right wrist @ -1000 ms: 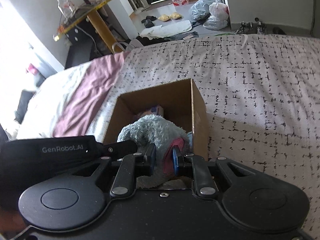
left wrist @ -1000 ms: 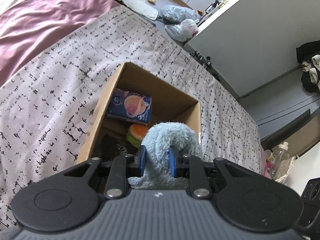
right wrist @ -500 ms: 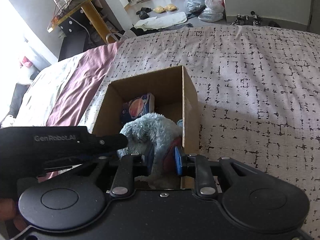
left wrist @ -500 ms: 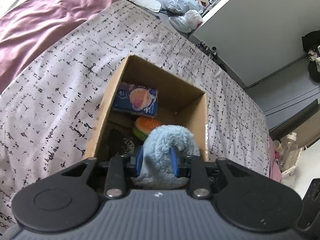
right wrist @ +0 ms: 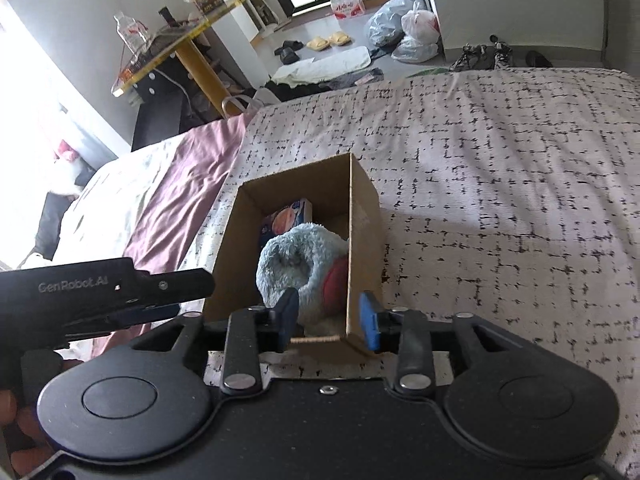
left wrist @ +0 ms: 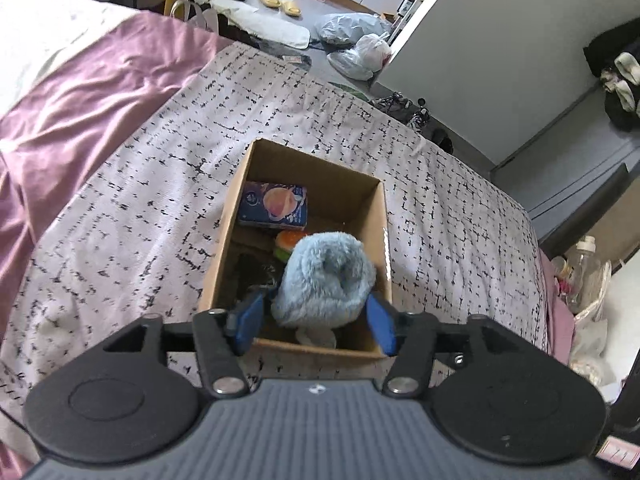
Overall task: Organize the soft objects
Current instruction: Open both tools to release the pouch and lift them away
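A cardboard box (left wrist: 320,176) stands on the patterned bedspread. Inside it lies a fluffy light-blue plush toy (left wrist: 326,276), resting against the right wall. My left gripper (left wrist: 314,322) hovers over the box's near edge with its jaws opening; the plush sits between the blue pads and neither pad presses it. In the right wrist view the plush (right wrist: 296,264) shows a red patch. My right gripper (right wrist: 327,318) is also opening, its pads either side of the box's (right wrist: 364,216) near right corner and clear of the plush.
The box also holds a blue packet (left wrist: 274,206), a burger-shaped toy (left wrist: 290,242) and something dark. A pink sheet (left wrist: 88,100) covers the bed's left part. Plastic bags (right wrist: 404,32), slippers and a yellow-legged table (right wrist: 192,56) lie beyond the bed. A bottle (left wrist: 586,264) stands at the right.
Both grippers were shut on the plush above the box; they have let go, opened and drawn up and back. The plush now rests in the box.
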Tool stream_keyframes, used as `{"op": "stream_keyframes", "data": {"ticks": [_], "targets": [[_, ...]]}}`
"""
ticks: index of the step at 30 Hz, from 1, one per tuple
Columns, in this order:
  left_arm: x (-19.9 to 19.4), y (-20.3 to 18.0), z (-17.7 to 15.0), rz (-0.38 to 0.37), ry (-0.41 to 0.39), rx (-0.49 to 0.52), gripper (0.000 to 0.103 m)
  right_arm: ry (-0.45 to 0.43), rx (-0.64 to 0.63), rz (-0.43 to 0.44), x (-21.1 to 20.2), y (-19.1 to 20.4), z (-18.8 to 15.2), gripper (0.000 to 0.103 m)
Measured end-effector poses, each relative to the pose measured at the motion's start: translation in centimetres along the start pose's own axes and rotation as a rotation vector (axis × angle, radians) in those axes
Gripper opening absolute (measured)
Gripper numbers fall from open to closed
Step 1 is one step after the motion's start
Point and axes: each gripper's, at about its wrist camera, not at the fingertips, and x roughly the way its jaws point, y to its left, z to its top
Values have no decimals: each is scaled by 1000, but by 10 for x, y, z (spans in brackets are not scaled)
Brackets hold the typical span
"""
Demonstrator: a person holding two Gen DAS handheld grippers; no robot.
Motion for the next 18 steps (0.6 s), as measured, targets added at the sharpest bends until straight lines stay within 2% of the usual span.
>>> {"op": "stream_keyframes", "data": {"ticks": [3, 5, 11, 13, 14, 16, 18], "targets": [[-14, -7, -10, 16, -6, 39, 70, -27, 16, 4, -18, -5, -7, 46], [-23, -12, -16, 26, -14, 64, 72, -43, 18, 0, -30, -8, -11, 48], [-52, -26, -39, 32, -40, 116, 79, -92, 52, 14, -67, -22, -26, 62], [-61, -29, -48, 29, -44, 126, 80, -100, 81, 46, -78, -28, -31, 74], [-65, -31, -51, 26, -45, 126, 82, -107, 87, 46, -84, -30, -33, 75], [-72, -33, -58, 21, -43, 131, 87, -131, 69, 23, -97, -29, -38, 87], [-80, -37, -66, 30, -50, 149, 91, -144, 68, 23, -108, -31, -43, 89]]}}
